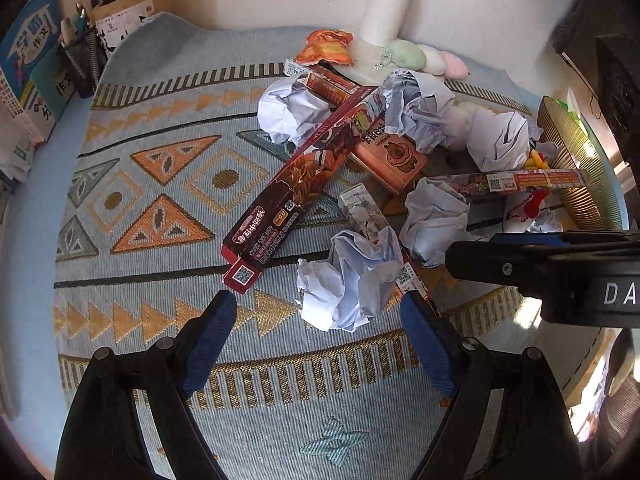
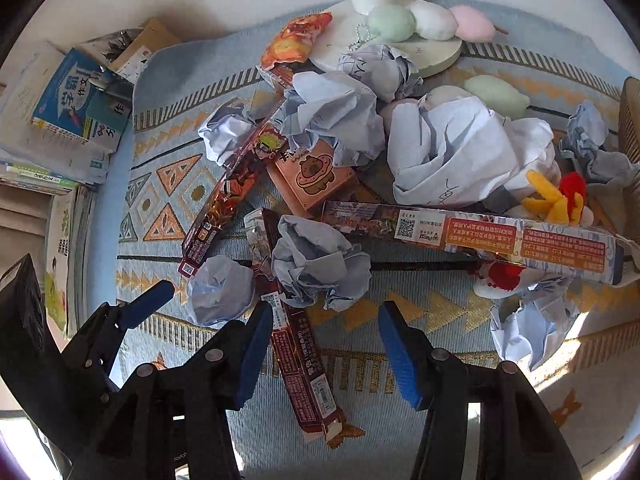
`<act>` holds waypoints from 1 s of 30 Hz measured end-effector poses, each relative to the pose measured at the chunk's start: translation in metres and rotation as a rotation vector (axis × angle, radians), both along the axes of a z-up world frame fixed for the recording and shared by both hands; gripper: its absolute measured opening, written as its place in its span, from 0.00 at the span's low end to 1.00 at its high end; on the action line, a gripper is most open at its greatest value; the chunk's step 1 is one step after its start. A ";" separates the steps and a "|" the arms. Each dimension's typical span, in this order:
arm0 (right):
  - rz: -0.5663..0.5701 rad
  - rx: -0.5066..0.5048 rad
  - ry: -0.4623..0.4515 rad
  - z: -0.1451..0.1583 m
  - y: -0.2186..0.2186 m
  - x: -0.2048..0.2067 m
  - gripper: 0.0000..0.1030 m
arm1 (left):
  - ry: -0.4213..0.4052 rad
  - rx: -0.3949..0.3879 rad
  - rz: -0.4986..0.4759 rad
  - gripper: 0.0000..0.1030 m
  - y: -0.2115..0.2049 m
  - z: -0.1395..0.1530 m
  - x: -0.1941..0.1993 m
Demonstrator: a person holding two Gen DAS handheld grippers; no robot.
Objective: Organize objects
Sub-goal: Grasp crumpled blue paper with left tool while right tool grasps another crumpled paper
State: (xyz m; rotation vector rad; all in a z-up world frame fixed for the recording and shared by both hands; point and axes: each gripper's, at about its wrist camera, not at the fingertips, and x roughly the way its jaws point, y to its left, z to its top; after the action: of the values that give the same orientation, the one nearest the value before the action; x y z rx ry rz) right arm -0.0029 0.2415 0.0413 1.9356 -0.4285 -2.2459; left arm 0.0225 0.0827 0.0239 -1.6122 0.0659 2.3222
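Observation:
A patterned blue cloth (image 1: 160,112) is strewn with clutter. My left gripper (image 1: 320,300) is open just above it, fingers either side of a crumpled paper ball (image 1: 348,280) without touching it. That ball (image 2: 220,288) lies left of a narrow red box (image 2: 300,360) that runs between the fingers of my open right gripper (image 2: 326,312). Another paper ball (image 2: 320,264) sits just ahead of the right gripper. A long red box (image 1: 292,184) slants across the pile, over a pink capybara box (image 2: 312,180). The right gripper (image 1: 520,260) enters the left wrist view side-on.
More paper balls (image 2: 452,152) and a long printed box (image 2: 480,236) lie right. Dango plushes (image 2: 428,20) rest on a white lamp base (image 2: 440,60). Books (image 2: 76,100) and a pen holder (image 1: 86,60) stand left. A ribbed basket (image 1: 576,152) is at the right edge.

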 end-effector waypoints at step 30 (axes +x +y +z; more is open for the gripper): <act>0.135 -0.083 0.048 0.013 -0.013 0.004 0.41 | 0.028 0.053 0.054 0.36 -0.012 0.041 0.013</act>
State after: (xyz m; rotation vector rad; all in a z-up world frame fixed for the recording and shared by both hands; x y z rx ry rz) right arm 0.0009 0.2284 0.0540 1.8099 -0.3671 -2.1507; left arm 0.0354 0.0706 0.0648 -1.5753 -0.0332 2.3666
